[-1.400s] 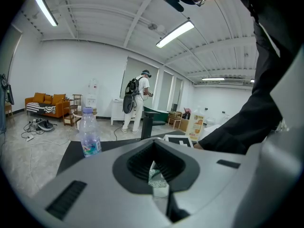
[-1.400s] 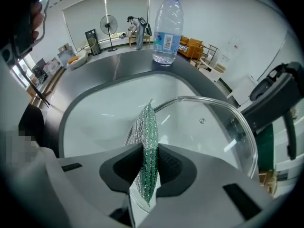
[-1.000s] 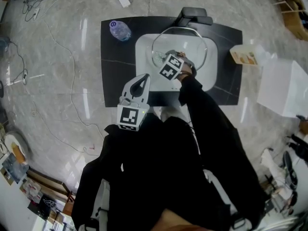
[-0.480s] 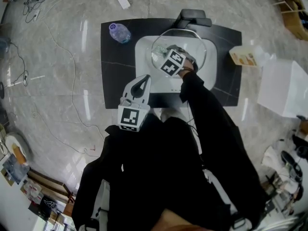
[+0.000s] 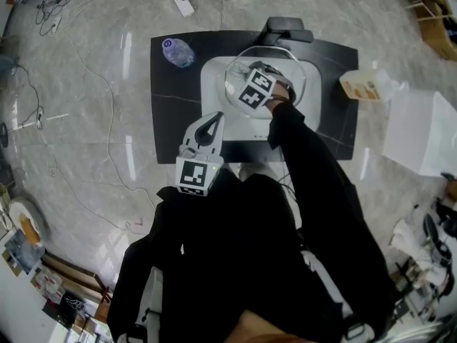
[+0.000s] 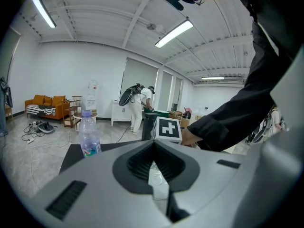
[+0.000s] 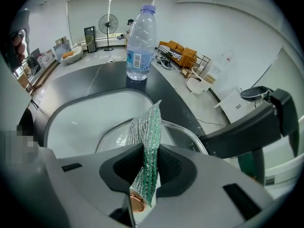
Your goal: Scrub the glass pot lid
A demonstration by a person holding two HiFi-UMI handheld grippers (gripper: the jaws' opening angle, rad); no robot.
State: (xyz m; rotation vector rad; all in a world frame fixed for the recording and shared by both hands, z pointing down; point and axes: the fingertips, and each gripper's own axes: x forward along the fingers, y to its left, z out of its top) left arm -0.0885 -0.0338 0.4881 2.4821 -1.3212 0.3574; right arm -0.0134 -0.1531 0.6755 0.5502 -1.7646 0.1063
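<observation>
The glass pot lid (image 5: pixel 291 67) lies in a white basin (image 5: pixel 214 84) set in the black table (image 5: pixel 171 113). My right gripper (image 5: pixel 250 68) is over the lid, shut on a green-and-silver scrub pad (image 7: pixel 146 141). In the right gripper view the pad sticks out past the gripper (image 7: pixel 147 156) above the lid's glass (image 7: pixel 114 136) and metal rim. My left gripper (image 5: pixel 211 119) hangs at the table's near edge, apart from the basin. In its own view the left gripper (image 6: pixel 153 148) is shut with nothing held, and the right gripper's marker cube (image 6: pixel 168 128) shows ahead.
A water bottle (image 5: pixel 178 47) stands at the table's far left corner, also the bottle (image 7: pixel 140 44) in the right gripper view. A black faucet (image 5: pixel 285 27) sits behind the basin. A carton (image 5: pixel 360 84) and a white box (image 5: pixel 421 131) lie to the right. Cables run over the floor.
My right gripper has slid a little farther across the lid with the scrub pad. The left gripper has stayed put.
</observation>
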